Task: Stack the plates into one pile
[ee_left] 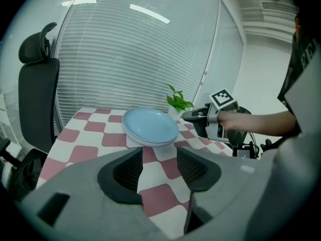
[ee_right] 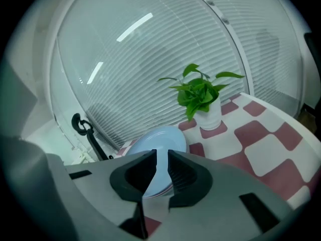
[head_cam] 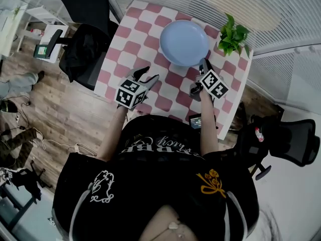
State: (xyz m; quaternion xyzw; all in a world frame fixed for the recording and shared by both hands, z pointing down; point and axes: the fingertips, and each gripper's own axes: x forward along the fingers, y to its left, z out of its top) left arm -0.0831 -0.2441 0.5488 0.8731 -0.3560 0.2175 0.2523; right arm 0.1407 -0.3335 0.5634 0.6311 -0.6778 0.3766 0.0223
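A pile of light-blue plates sits at the far middle of the pink-and-white checked table. It also shows in the left gripper view as plates and in the right gripper view as plates. My left gripper hovers over the cloth short of the plates, its jaws wide apart and empty. My right gripper is at the pile's near right rim. Its jaws stand a narrow gap apart with nothing between them. The right gripper appears beside the plates.
A small potted plant stands at the table's far right corner, close to the plates. A black office chair is left of the table and another chair at the right. Window blinds run behind the table.
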